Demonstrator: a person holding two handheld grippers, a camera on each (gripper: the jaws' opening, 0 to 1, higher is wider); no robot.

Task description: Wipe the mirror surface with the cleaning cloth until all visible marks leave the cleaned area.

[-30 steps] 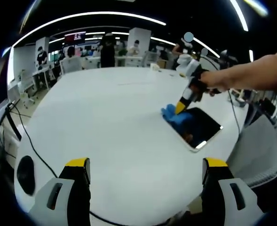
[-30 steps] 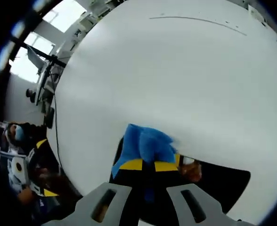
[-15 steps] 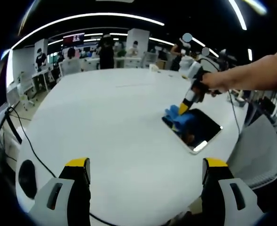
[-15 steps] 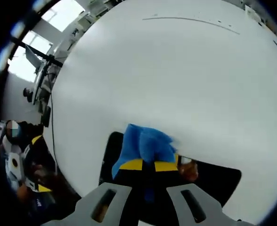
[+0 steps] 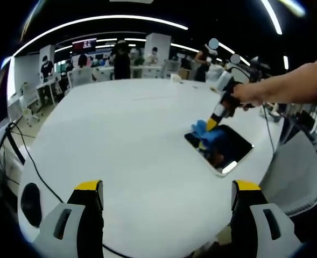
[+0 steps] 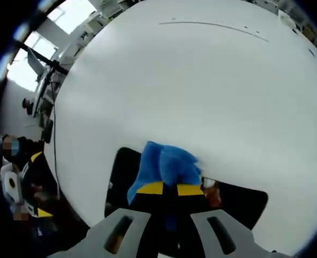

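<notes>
Much of the big white table (image 5: 120,140) was bare, so open room for moving was not the problem; the problem, I judged, was at its edge. The dark mirror (image 5: 223,150) lay flat near the rim of the table, on the side where a grey chair (image 5: 295,177) stood just beyond, and one bright corner of it was close to that rim. If the wiping pushed toward this side, the mirror could probably slide over the edge and fall, because nothing was holding it down. The left gripper (image 5: 166,207) hung well apart from it, above the near part of the table, with its jaws spread wide and nothing between them, so it gave no support. A thin black cable (image 5: 29,156) ran over the table on the far side from the mirror, away from the work. The right gripper (image 6: 170,189) was pressed together on the blue cleaning cloth (image 6: 166,164), pinching it at the yellow tips, and the cloth rested on the end of the mirror that was farther from the rim. In the right gripper view the cloth bunched up in front of the jaws, so I thought the hard tips might touch the glass if the person pressed harder. Whether marks remained on the surface I could not tell.
</notes>
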